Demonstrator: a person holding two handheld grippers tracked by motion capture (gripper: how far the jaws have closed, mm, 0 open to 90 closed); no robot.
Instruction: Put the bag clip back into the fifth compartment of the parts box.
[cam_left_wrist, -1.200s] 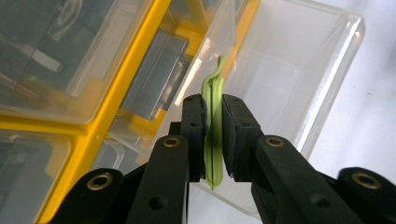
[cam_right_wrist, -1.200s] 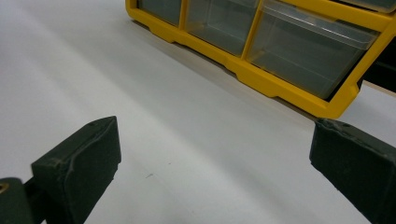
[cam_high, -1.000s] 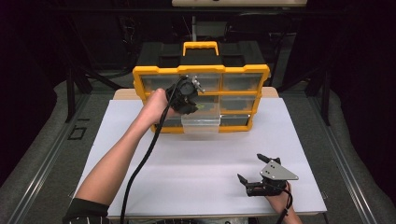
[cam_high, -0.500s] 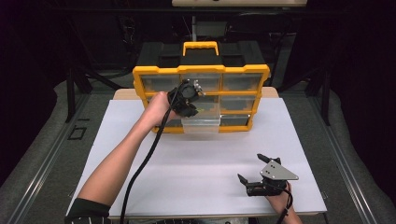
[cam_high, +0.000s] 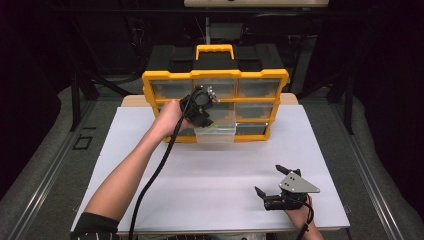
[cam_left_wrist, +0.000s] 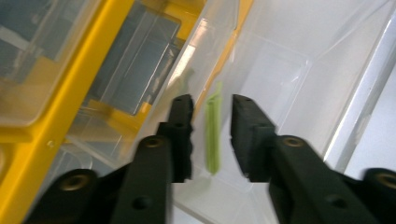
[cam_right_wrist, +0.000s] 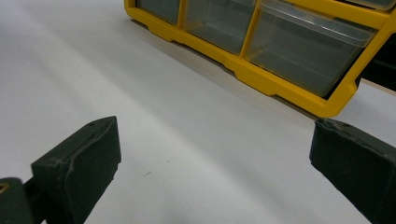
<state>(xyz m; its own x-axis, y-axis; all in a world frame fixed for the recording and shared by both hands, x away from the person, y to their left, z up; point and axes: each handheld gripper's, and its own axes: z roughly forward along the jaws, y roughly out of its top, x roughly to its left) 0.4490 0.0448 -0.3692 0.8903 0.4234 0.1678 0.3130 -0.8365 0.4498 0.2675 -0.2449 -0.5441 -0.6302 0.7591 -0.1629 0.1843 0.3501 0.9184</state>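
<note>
A white rectangular tabletop (cam_high: 215, 175) is carrying a yellow-framed plastic organiser with clear drawers (cam_high: 260, 76), which is standing at its far edge.

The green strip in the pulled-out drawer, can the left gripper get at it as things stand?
Probably yes: the left gripper hangs over the clear drawer, jaws just opening, green strip between them, nothing over it.

High cam overhead; gripper cams near organizer (cam_high: 215, 75)
</note>
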